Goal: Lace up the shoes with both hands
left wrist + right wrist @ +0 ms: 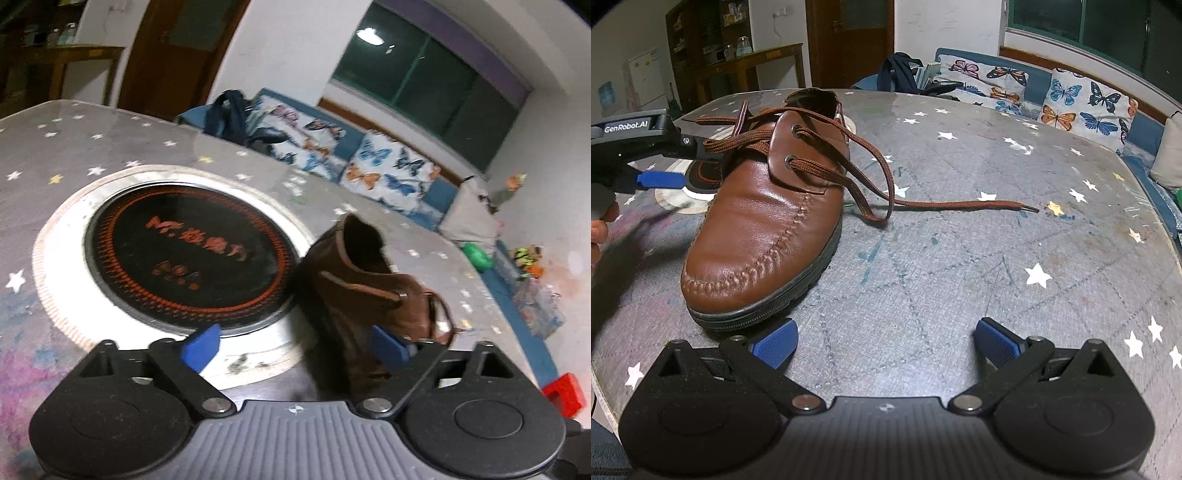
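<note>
A brown leather shoe point(764, 218) stands on the star-patterned table point(960, 258), toe toward the right wrist camera. Its brown lace point(871, 173) runs through the eyelets; one loose end trails right across the table to its tip point(1030, 209). My right gripper point(884, 341) is open and empty, just in front of the toe. My left gripper point(295, 345) is open at the shoe's side; the blurred shoe point(354, 280) lies by its right finger. In the right wrist view the left gripper point(661, 162) sits left of the shoe, near the lace crossing.
A round black induction plate point(188, 258) with a white rim is set in the table beside the shoe. A sofa with butterfly cushions point(1071, 103) stands behind the table. A red object point(565, 393) sits past the table edge.
</note>
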Demonstrator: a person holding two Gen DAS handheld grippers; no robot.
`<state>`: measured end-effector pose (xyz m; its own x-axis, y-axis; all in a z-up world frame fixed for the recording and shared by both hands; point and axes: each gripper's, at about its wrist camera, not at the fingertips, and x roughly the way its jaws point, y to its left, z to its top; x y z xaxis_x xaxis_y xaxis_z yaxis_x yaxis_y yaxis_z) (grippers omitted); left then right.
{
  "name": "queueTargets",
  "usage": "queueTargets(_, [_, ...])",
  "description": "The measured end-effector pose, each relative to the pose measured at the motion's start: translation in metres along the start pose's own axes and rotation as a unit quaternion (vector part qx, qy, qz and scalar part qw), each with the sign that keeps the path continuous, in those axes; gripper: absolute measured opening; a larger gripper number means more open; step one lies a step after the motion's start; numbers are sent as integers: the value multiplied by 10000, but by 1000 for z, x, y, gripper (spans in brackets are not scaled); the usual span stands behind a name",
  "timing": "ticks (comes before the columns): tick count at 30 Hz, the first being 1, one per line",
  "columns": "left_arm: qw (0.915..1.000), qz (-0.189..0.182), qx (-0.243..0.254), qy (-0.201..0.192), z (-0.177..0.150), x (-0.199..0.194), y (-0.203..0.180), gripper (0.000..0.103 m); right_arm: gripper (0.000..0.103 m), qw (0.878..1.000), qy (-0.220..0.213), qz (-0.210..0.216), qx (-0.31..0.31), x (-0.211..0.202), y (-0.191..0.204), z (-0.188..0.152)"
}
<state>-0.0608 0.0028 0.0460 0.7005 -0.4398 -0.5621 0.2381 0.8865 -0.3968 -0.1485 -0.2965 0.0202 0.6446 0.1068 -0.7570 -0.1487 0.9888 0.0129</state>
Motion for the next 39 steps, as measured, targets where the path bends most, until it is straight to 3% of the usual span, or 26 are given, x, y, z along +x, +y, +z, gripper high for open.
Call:
queueTargets(7, [9971,-588,295,-380,0,-7,-11,48,103,10000,-2,-19,14,-1,0,0])
queueTargets(17, [9910,-1025,300,-811,4,-12,-18,44,103,10000,-5,-16,13,-1,-1,0])
queueTargets(20, [9902,-1099,310,-809,3,-11,-19,27,103,10000,-7,-21,16,0,1,1])
queueTargets(27, [9893,-1005,395,-983,4,-12,-23,7,103,10000,-14,-9,4,-1,-5,-3])
queueTargets(31, [9889,-688,624,-1161,6,-17,-28,5,103,10000,-6,-24,9,-1,-2,-1])
queueTargets(39, [9828,-343,483,-1748,22,-52,-7,5,103,10000,15,-55,25,0,0,1])
